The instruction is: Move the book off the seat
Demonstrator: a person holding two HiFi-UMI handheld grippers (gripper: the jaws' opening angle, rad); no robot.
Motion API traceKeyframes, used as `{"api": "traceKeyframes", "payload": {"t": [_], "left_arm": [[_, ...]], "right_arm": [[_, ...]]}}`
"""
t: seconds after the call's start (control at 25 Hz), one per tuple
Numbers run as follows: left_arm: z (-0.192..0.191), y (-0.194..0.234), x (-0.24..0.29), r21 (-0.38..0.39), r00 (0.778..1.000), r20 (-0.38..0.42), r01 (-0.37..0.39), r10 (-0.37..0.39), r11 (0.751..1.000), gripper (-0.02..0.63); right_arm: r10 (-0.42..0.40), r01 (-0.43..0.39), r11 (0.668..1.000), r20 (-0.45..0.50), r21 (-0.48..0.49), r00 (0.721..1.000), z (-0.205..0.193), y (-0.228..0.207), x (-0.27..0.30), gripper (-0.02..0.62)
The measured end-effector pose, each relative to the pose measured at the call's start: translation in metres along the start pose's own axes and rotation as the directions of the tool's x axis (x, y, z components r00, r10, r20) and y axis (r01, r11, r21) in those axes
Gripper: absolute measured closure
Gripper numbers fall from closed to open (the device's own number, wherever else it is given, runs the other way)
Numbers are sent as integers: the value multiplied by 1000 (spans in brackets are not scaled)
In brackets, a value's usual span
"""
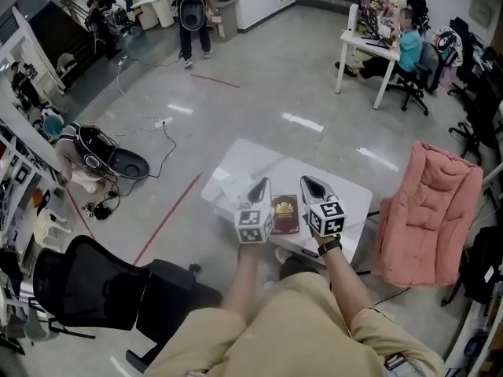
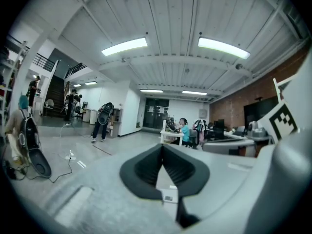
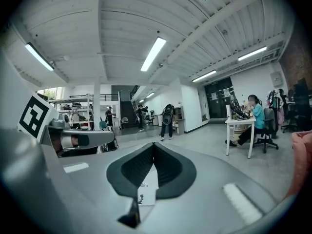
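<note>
Over the small white square table (image 1: pixel 244 159), the left gripper (image 1: pixel 260 188) is pointing forward with its two dark jaws pressed together at the tips. Its own view shows nothing clamped between them (image 2: pixel 162 146). The right gripper (image 1: pixel 313 187) is sitting parallel to it, and its jaws are likewise meeting tip to tip and gripping nothing (image 3: pixel 153 145).

The dark red book with a gold emblem on its cover (image 1: pixel 285 214) is lying flat on the table, between the two grippers' marker cubes and just beside each. Whether either cube is touching it cannot be told.

A pink padded folding chair (image 1: pixel 428 210) is standing beside the table's right edge, and the book is not on it. A black mesh office chair (image 1: pixel 86 285) is standing well apart at lower left on the glossy grey floor (image 1: pixel 259 77).
</note>
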State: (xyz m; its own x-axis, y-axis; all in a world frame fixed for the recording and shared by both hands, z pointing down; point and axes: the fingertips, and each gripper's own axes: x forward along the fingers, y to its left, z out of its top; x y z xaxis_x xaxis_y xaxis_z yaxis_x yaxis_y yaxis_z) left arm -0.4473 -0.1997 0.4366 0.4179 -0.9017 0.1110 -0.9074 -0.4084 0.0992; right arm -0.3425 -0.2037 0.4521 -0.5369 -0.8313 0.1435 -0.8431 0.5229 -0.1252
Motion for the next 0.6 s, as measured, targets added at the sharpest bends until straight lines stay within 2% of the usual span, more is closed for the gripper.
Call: {"api": "traceKeyframes", "payload": {"t": [0.28, 0.36, 0.48, 0.6], "left_arm": [[1, -6, -7, -24, 1000, 11, 11, -10, 1000, 606], [0, -6, -12, -45, 1000, 20, 10, -9, 999, 606], [-11, -10, -15, -67, 999, 33, -23, 25, 997, 606], [-19, -5, -15, -16, 996, 26, -85, 85, 996, 606]], "right_arm": [[6, -6, 1000, 7, -23, 1000, 11, 9, -10, 591], [-18, 19, 999, 24, -43, 1000, 18, 9, -17, 591], [-150, 158, 984, 87, -88, 985, 33, -11, -42, 592], [-275, 289, 954, 150, -83, 950, 44, -33, -63, 592]]}}
